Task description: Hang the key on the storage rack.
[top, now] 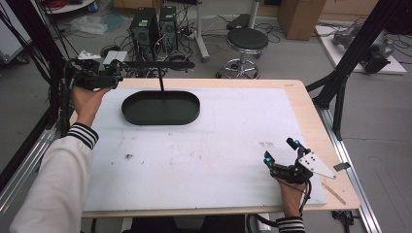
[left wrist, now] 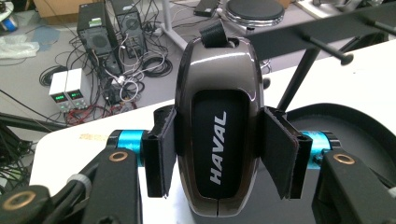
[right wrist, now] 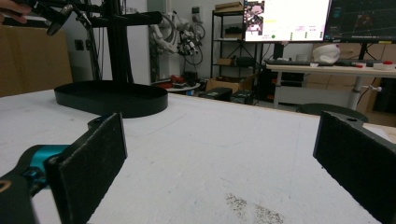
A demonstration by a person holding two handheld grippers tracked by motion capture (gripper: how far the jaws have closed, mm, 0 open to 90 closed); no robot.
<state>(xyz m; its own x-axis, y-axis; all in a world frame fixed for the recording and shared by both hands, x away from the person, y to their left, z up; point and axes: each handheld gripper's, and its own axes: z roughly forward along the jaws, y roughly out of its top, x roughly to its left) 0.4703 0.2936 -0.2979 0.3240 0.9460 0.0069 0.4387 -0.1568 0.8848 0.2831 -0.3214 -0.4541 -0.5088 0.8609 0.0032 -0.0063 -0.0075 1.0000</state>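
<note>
Here the table (top: 204, 145) carries a black stand: an oval tray (top: 161, 108) with a post and a crossbar (top: 160, 64) of pegs. The left gripper (top: 104, 75), raised at the bar's left end, is clamped on a key fob (left wrist: 217, 126), long axis upright, strap loop (left wrist: 213, 33) on top; the pegs lie just to its right, so hanging looks next. The left gripper view shows loop and pegs, which the high view blurs. The right gripper (top: 282, 154) rests well apart, jaws spread and empty.
</note>
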